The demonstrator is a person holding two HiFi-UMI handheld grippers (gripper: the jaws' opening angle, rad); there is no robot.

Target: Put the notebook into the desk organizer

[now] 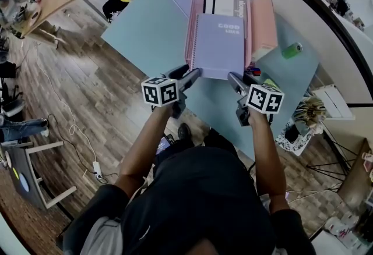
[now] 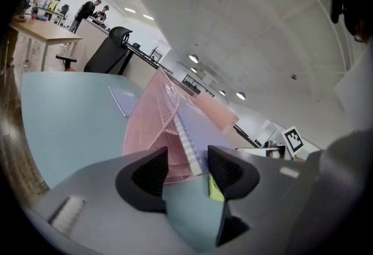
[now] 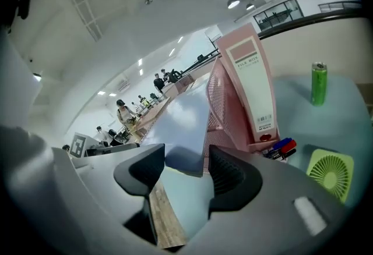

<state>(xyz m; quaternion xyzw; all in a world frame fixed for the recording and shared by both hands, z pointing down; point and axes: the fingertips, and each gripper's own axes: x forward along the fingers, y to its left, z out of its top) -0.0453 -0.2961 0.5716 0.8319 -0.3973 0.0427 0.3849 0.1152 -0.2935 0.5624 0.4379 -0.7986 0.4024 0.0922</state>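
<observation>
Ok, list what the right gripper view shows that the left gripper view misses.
Right gripper view only: a green can and marker pens on the table. Left gripper view only: the spiral binding, a second notebook lying flat, and a black chair. Both: the lilac notebook and pink mesh organizer, seen beyond the open left gripper and right gripper.

Most of the desk organizer (image 1: 190, 32) behind the notebook (image 1: 218, 47); far-off people (image 3: 123, 111) mere specks.
</observation>
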